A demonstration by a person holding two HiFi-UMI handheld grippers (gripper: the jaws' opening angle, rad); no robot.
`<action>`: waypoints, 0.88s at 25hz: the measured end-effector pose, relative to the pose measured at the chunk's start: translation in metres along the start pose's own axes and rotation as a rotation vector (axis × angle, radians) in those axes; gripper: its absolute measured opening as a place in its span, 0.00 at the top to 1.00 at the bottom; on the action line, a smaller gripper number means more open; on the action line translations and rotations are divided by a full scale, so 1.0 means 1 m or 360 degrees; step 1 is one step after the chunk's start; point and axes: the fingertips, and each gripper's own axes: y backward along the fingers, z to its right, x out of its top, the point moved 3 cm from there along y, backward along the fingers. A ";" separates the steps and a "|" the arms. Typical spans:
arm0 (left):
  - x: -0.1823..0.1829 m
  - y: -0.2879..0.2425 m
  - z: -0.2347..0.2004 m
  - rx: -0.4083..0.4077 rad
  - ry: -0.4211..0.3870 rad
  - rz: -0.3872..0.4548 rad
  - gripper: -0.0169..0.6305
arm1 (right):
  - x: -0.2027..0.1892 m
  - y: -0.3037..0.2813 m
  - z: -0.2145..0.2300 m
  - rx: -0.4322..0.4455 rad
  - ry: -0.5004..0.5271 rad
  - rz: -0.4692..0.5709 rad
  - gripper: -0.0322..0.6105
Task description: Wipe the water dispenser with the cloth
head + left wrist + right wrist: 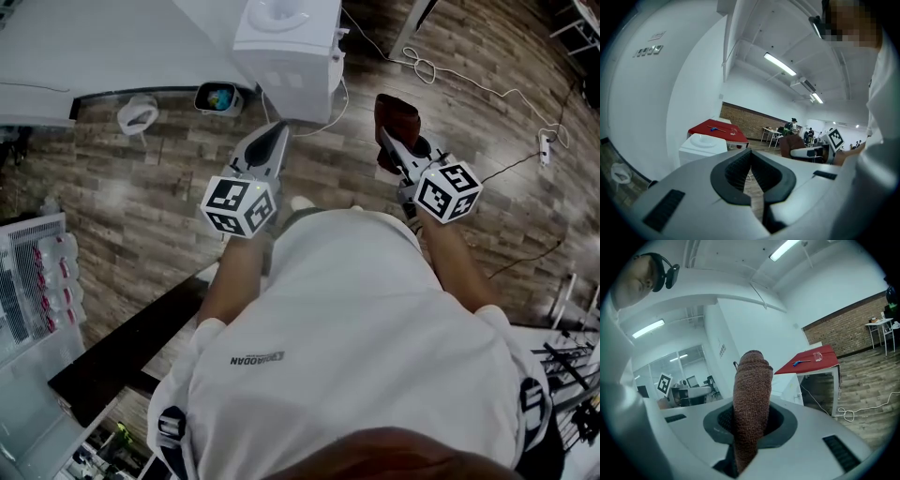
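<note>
The white water dispenser (291, 47) stands on the wood floor ahead of me; it also shows in the left gripper view (703, 146) and behind the cloth in the right gripper view (793, 385). My left gripper (272, 142) points at it from a short way back, its jaws shut with nothing between them (751, 151). My right gripper (392, 141) is shut on a brown knitted cloth (397, 118), which sticks up out of the jaws as a roll (751, 394). The right fingertips are hidden by the cloth. Neither gripper touches the dispenser.
A white wall (103, 47) runs left of the dispenser. A small white object (138, 114) and a device with a coloured screen (218, 97) lie at its foot. Cables (427, 67) and a power strip (547, 142) cross the floor at right. A red-topped table (811, 359) stands behind.
</note>
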 end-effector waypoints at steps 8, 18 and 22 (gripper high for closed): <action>-0.028 0.004 0.036 0.0086 0.0005 -0.0052 0.99 | -0.022 0.032 -0.002 0.0047 0.0040 -0.0030 0.85; -0.035 0.012 0.064 0.0114 -0.0011 -0.0067 0.99 | -0.032 0.050 -0.006 0.0093 0.0059 -0.0052 0.85; -0.034 0.012 0.068 0.0117 -0.0020 -0.0065 0.99 | -0.033 0.053 -0.003 0.0093 0.0043 -0.0050 0.85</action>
